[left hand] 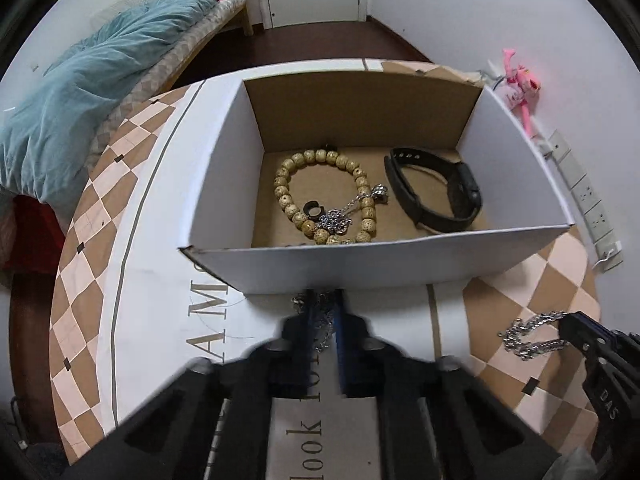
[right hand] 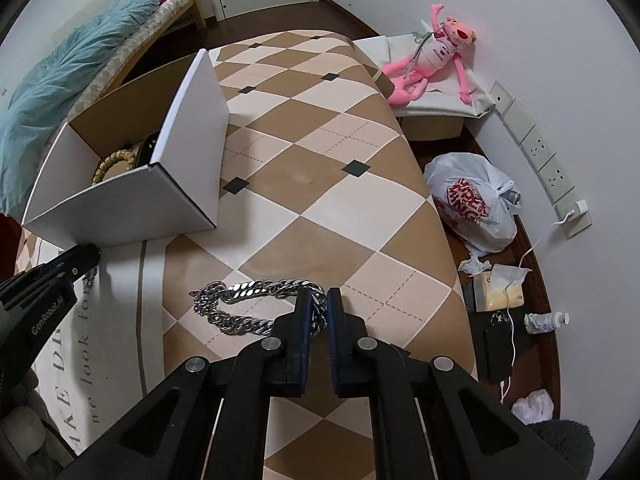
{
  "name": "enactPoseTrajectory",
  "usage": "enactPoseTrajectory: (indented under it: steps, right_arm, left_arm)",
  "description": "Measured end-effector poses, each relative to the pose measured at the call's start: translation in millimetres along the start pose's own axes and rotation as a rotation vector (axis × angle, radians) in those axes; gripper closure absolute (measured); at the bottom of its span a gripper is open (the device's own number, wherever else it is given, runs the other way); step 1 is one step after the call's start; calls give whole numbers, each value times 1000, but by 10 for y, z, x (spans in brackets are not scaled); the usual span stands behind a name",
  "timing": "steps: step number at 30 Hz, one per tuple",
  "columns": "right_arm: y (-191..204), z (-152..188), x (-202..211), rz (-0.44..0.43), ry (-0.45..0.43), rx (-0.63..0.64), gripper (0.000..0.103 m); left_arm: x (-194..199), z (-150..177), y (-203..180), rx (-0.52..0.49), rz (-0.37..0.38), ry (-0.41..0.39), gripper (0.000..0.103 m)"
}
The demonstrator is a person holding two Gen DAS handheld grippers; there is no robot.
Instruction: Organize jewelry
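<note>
A white cardboard box (left hand: pixel 400 266) stands on the checkered table. Inside lie a beige bead bracelet (left hand: pixel 320 196), a black ring (left hand: pixel 313 211), a silver pendant chain (left hand: pixel 348 210) and a black wristband (left hand: pixel 436 190). My left gripper (left hand: pixel 323 300) is shut on a thin silver chain (left hand: pixel 325 330) just before the box's near wall. My right gripper (right hand: pixel 318 300) is shut on a thick silver curb chain (right hand: pixel 248 304) that lies on the table; it also shows in the left wrist view (left hand: pixel 532 334). The box also shows in the right wrist view (right hand: pixel 120 208), at left.
A pink plush toy (right hand: pixel 424 60) lies on a cushion by the wall. On the floor at right are a white plastic bag (right hand: pixel 472 204), tissues, a phone with a cable and a small bottle. A bed with a teal blanket (left hand: pixel 88 92) stands at the left.
</note>
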State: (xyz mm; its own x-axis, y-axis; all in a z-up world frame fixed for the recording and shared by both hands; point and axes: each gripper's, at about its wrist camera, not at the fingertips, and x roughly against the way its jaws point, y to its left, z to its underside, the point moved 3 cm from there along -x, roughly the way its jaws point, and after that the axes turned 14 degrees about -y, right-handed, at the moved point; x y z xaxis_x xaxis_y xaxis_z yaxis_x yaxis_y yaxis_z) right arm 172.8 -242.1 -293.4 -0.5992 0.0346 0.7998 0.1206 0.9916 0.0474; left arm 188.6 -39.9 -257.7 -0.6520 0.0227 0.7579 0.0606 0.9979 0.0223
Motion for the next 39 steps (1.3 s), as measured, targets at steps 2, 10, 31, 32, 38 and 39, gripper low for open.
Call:
enactPoseTrajectory:
  steps: [2, 10, 31, 32, 38, 39]
  right_arm:
    - [17, -8, 44, -15, -7, -8, 95]
    - [151, -129, 383, -112, -53, -13, 95]
    - [739, -1410, 1199, -332, -212, 80, 98]
    - [785, -1469, 1162, -332, -207, 89, 98]
    - [928, -1720, 701, -304, -116, 124, 98]
    - [935, -1740, 609, -297, -98, 125, 98]
  left_arm:
    - [84, 9, 34, 11, 14, -3, 103]
    - [572, 35, 364, 109, 76, -26, 103]
    - [1316, -1339, 426, 113, 252, -225, 103]
    - [1262, -1417, 417, 109, 254, -222, 103]
    - [785, -1604, 382, 92, 249, -137, 103]
    - [712, -1590, 373, 93, 253, -114, 103]
